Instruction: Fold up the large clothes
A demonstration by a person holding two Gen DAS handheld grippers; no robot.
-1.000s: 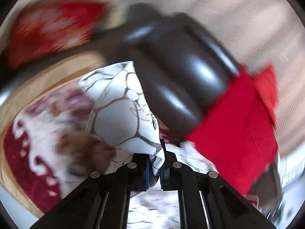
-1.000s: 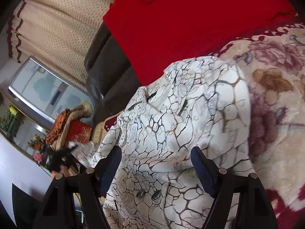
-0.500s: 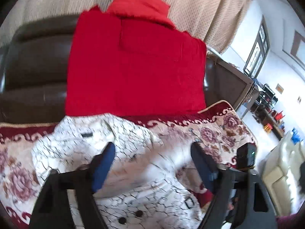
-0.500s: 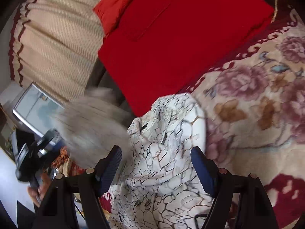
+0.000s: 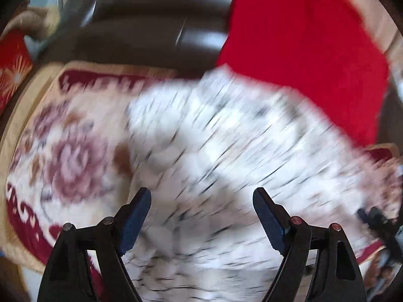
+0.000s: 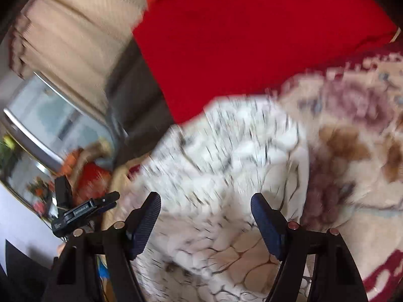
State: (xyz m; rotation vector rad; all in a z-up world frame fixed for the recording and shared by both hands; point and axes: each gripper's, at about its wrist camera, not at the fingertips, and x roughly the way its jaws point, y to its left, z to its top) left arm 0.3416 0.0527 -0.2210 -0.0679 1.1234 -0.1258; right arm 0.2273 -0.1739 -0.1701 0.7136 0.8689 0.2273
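Garment: white crackle-patterned fabric garment point(image 5: 226, 151), heaped on flowered plush blanket point(image 5: 63, 151); top edge at 12 o'clock touching red cloth panel point(image 5: 302, 50); outline blurred in both views.
Left gripper point(image 5: 201, 216): jaws wide, just opened, nothing between pads; garment below.
Right gripper point(image 6: 205, 219): jaws wide, empty, above garment point(image 6: 226, 163); left gripper point(image 6: 83, 209) at 9 o'clock.
Risk, grasp: several layers bunched under pads; likely pinch of more than one layer, giving a crooked fold.
Risk, snag: blanket pile beside garment edge at 3 o'clock point(image 6: 352, 151); possible catch of blanket with hem.
Risk, aim: blurred frames; seam or edge position not readable.
Risk, collision: both grippers near; possible finger clash over centre.
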